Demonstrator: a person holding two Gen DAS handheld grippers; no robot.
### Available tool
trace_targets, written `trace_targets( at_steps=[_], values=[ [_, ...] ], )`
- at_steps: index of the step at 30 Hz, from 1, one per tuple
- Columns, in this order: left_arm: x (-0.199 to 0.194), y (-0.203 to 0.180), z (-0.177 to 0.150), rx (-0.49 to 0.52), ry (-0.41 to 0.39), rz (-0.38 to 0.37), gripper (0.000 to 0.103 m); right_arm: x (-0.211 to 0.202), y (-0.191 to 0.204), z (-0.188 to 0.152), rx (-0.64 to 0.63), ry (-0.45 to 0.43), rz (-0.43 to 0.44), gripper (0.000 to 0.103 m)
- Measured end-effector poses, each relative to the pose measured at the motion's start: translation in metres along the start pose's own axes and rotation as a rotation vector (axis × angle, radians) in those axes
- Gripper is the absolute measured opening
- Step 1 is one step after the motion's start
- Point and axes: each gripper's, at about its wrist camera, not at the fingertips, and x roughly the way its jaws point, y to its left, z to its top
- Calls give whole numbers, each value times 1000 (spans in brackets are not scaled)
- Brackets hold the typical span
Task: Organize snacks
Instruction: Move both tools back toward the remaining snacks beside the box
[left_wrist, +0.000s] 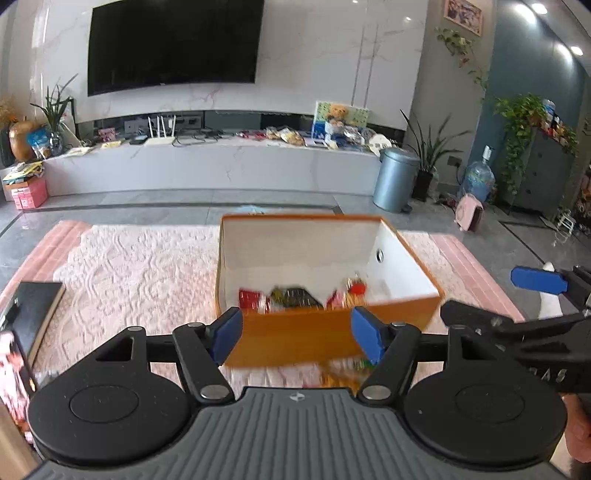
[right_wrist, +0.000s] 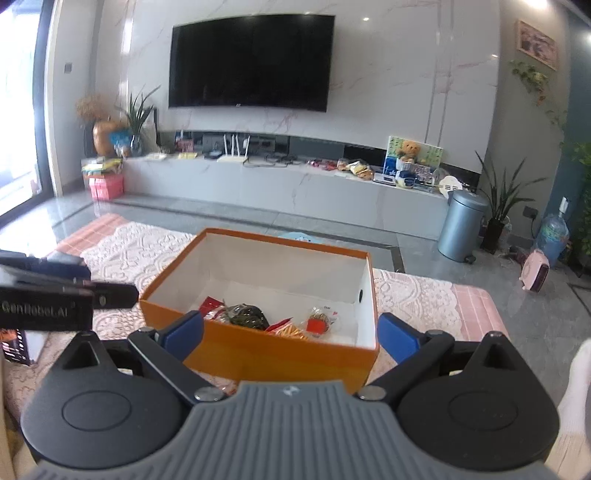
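Left gripper (left_wrist: 295, 334): black linkage arms, blue pads, silver pivot screws, two round black discs, grey ribbed housing with a small white emblem. Right gripper (right_wrist: 291, 338): identical build; side lettering reads "GenRobot.AI". White sock (right_wrist: 576, 402).

box (right_wrist: 258, 354) top wide open, far half of its floor bare; snacks (right_wrist: 266, 319) crowd the near wall, dark book (left_wrist: 37, 314) sits left.
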Motion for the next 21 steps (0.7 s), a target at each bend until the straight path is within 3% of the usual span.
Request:
trace_targets(
  at_steps=[9, 16, 21],
  values=[
    [12, 17, -58, -37, 152, -51, 79, -29, 21, -62, 62, -58, -40, 99],
    [21, 37, -82, -96, 210, -121, 78, -18, 43, -99, 6, 5, -38, 99],
    [30, 33, -93, -81, 250, -135, 78, -3, 44, -119, 24, 65, -23, 99]
  ],
)
